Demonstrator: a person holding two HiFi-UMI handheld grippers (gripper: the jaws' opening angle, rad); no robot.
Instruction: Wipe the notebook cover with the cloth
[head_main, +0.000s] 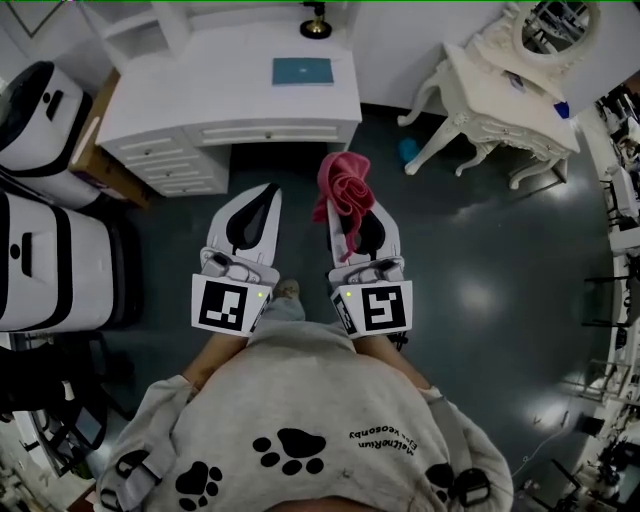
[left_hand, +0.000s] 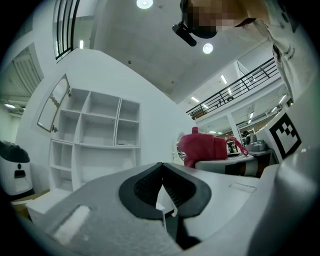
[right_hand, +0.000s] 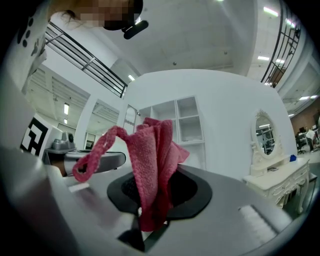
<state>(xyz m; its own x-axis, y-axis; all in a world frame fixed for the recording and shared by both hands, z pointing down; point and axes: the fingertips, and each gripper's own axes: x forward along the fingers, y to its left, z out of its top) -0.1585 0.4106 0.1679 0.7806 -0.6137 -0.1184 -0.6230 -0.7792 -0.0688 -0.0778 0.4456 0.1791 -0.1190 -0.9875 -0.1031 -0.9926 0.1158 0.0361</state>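
Cloth (right_hand: 150, 145) soft, light, floppy; pinched in right tongs (right_hand: 152, 185). Left tongs (left_hand: 161, 172) pressed together, empty. Notebook (head_main: 303, 71) near surface (head_main: 200, 95) back edge, probably stiff, light, slides easily: pin a corner.

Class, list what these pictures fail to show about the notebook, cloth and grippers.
- Notebook: too small in the head view to tell whether its cover is dirty; absent from both gripper views.
- Right gripper tips: covered by the cloth in the head view.
- Lower end of the cloth: buried between the jaws, right gripper view.
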